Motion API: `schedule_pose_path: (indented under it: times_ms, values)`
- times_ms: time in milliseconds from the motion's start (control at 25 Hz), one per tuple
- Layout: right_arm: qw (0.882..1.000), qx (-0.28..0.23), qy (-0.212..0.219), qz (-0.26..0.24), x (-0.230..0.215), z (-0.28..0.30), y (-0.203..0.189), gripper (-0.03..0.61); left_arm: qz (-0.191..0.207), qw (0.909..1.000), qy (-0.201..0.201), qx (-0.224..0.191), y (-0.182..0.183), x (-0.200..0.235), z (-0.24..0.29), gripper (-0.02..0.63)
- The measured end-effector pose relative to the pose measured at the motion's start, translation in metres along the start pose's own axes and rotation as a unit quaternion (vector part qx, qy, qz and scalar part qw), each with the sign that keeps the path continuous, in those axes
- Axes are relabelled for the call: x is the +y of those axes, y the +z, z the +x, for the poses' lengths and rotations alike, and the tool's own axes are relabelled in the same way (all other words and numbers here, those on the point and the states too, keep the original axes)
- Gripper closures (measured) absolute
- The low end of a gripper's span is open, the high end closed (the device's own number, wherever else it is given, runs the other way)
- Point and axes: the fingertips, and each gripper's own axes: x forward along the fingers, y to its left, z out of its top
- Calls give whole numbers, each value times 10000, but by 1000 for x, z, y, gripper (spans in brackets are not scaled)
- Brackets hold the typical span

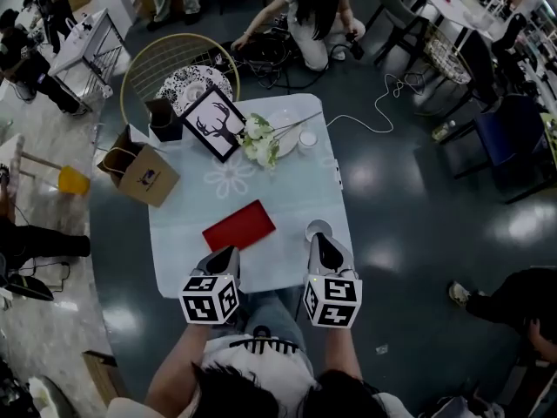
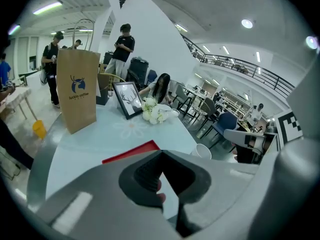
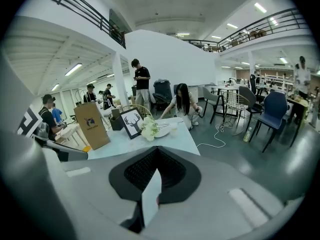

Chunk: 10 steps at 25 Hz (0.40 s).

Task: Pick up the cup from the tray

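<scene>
A white cup [image 1: 318, 230] stands upright on the pale table [image 1: 287, 190], near its front right corner, just right of a flat red tray [image 1: 239, 225]. It rests on the tabletop, not on the tray. My right gripper [image 1: 319, 240] sits right behind the cup, its tips nearly at the rim, jaws shut and empty. My left gripper [image 1: 228, 253] is at the table's front edge behind the tray, also shut and empty. The left gripper view shows the cup [image 2: 202, 150] to the right of the closed jaws [image 2: 160, 153] and the tray [image 2: 131, 152] ahead. In the right gripper view the shut jaws [image 3: 157, 150] hide the cup.
Toward the far side of the table stand a brown paper bag [image 1: 144, 174], a black box [image 1: 164, 118], a framed deer picture [image 1: 213, 122], white flowers [image 1: 258, 139] on a plate [image 1: 285, 124] and a small bowl [image 1: 307, 139]. A wire chair [image 1: 170, 59] and a crouching person [image 1: 313, 11] lie beyond.
</scene>
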Motion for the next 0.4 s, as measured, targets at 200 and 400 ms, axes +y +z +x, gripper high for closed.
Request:
schedule_pose_path:
  times_ms: [200,400]
  values:
    - [10000,18,-6,-43,1,3,-1,555,65,10000,15,37,-2,4,1,614]
    - [9996,55,14,-292,7,6,0,555,69,9999,67,76,-1,10,1,612]
